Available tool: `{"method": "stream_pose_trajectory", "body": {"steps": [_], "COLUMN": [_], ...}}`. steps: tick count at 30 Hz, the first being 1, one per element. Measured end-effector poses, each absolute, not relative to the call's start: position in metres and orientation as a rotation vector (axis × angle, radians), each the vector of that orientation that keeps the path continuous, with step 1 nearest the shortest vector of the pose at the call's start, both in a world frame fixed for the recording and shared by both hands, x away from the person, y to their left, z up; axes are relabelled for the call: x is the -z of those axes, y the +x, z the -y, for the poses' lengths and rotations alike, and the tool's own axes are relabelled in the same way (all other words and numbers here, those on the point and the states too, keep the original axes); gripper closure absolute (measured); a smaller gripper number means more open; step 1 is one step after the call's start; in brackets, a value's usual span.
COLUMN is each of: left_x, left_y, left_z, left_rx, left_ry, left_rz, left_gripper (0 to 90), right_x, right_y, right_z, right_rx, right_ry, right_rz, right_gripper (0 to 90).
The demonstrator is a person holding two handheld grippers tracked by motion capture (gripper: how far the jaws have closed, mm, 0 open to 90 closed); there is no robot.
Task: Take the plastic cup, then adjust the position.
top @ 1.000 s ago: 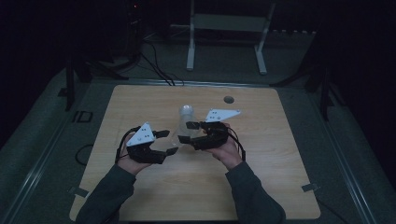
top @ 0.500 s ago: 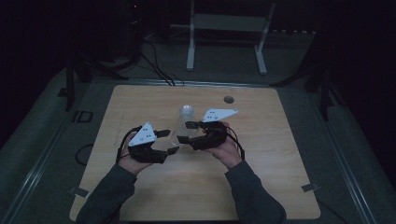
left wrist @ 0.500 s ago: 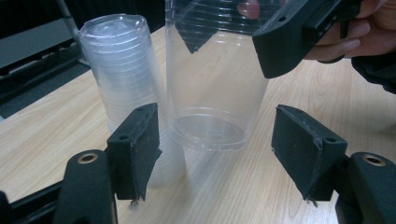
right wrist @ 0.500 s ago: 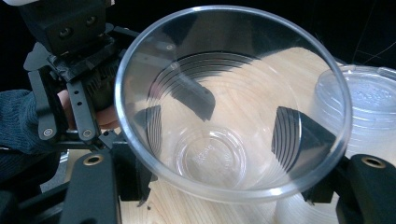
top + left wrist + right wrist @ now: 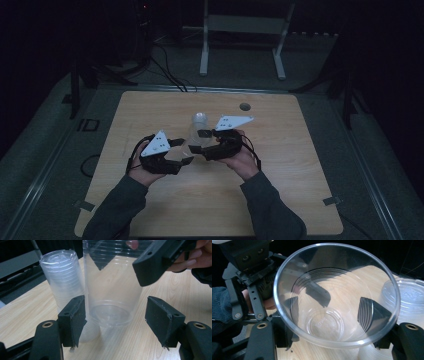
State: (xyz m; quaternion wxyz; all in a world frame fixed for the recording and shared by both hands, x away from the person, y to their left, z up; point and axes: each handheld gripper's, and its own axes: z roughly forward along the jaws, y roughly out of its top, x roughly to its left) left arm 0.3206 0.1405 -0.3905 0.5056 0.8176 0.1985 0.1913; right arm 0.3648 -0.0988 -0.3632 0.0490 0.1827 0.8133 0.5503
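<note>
Left tongs (image 5: 181,151) sit near the middle of the bench (image 5: 300,200), a little toward its near-left side, pointing right at a clear plastic cup (image 5: 196,145). Its jaws have just been closing, yet in the left gripper view they stand apart on either side of the cup's (image 5: 112,290) base: the left pad (image 5: 75,320) comes close to the wall, the right pad (image 5: 162,320) is clear of it, and neither presses on it. So the left tongs (image 5: 116,321) are part open, with the cup between the jaws but not gripped. The cup hangs just above the wood with its mouth upward, tilted a little.

Just left of it in that view stands a stack of cups (image 5: 67,290), upside down, on the bench. In the high view the stack (image 5: 200,122) is at the middle of the bench, just behind the held cup.

Right tongs (image 5: 202,141) come in from the right, pointing left, and are closed on the cup. In the right gripper view both jaws clasp the cup's (image 5: 337,295) outside wall below the rim. One right jaw (image 5: 160,262) crosses the top of the left gripper view, against the cup's upper part. Through the cup the left tongs' pad (image 5: 318,293) shows
</note>
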Motion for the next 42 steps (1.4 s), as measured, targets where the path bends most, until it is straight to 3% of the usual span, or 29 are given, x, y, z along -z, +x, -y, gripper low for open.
{"method": "stream_pose_trajectory", "body": {"steps": [26,42], "left_x": [0.397,0.403], "left_y": [0.323,0.325], "left_z": [-0.13,-0.125], "left_rx": [-0.48,-0.467], "left_ry": [1.984,2.003], "left_rz": [-0.494,-0.507], "left_gripper": [30.5,35.4], "right_x": [0.364,0.362], "right_y": [0.366,0.364], "right_z": [0.099,0.095], "right_rx": [-1.638,-1.588], "right_ry": [0.567,0.528], "right_rz": [-2.503,-2.536], "right_gripper": [33.5,33.5]}}
